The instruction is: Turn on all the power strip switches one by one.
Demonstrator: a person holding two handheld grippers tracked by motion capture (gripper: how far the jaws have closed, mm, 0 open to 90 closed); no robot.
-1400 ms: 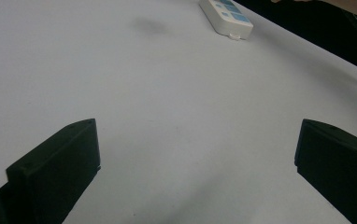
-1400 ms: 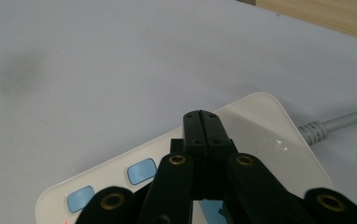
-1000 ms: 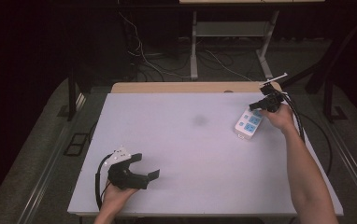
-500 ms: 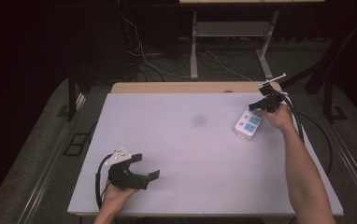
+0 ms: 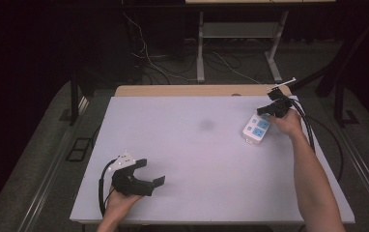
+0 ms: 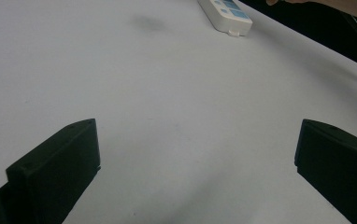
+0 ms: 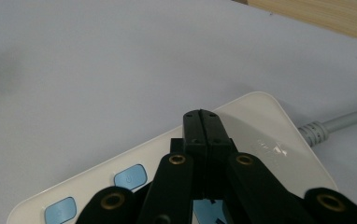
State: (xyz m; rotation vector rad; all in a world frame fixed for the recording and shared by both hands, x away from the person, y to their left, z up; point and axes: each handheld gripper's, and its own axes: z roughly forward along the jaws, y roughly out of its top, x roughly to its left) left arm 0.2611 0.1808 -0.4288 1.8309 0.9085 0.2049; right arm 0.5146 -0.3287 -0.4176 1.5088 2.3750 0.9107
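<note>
Right gripper (image 5: 268, 109) over white power strip (image 5: 256, 127) at far right of counter (image 5: 192, 145), fingers (image 7: 202, 128) pressed together, tips above strip's cable end, contact unclear. Grey cable (image 7: 340, 122) ran off strip's end. Left gripper (image 5: 151, 172) at near left, fingers (image 6: 60, 163) wide apart, nothing between.
</note>
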